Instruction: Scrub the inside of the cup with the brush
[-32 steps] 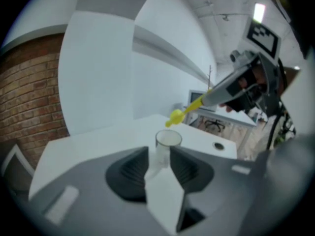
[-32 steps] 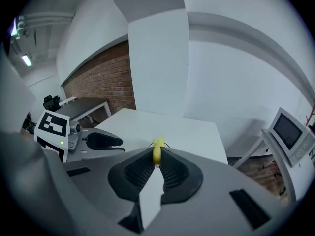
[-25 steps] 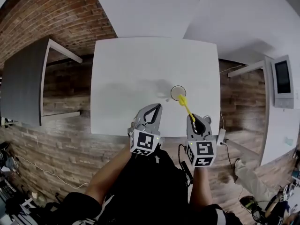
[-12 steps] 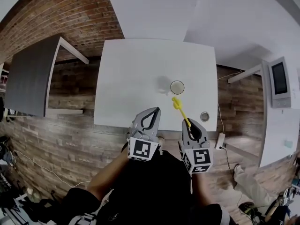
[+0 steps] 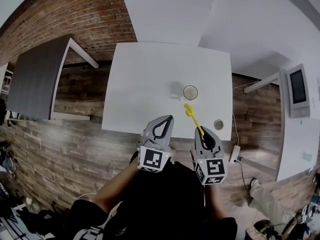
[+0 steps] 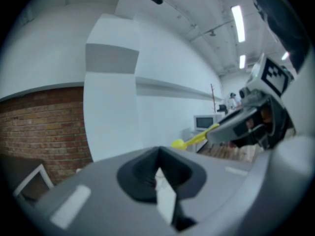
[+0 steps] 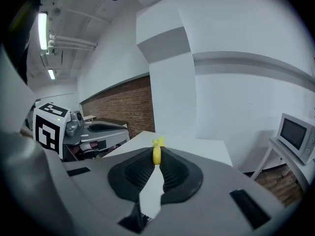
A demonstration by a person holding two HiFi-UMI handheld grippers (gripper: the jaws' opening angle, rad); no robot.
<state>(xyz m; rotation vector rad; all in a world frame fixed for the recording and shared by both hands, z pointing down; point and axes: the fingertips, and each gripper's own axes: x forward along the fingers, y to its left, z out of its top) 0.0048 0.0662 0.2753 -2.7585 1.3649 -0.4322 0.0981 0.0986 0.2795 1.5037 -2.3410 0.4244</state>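
A clear cup (image 5: 190, 92) stands upright on the white table (image 5: 150, 74), right of its middle. My right gripper (image 5: 202, 130) is shut on the handle of a yellow brush (image 5: 192, 115). The brush head points toward the cup and hangs short of it, near the table's front edge. In the right gripper view the brush (image 7: 157, 151) pokes out between the closed jaws. My left gripper (image 5: 169, 119) is shut and holds nothing, level with the right one at the table's front edge. From the left gripper view the brush (image 6: 194, 139) shows off to the right.
A small round metal object (image 5: 218, 124) lies near the table's front right corner. A dark grey table (image 5: 35, 79) stands to the left. A microwave (image 5: 299, 91) sits on a white stand at the right. Brick-patterned floor surrounds the table.
Both grippers have drawn back from the cup toward me and risen. The brush head, which was at the cup's rim, now hangs clear of it.
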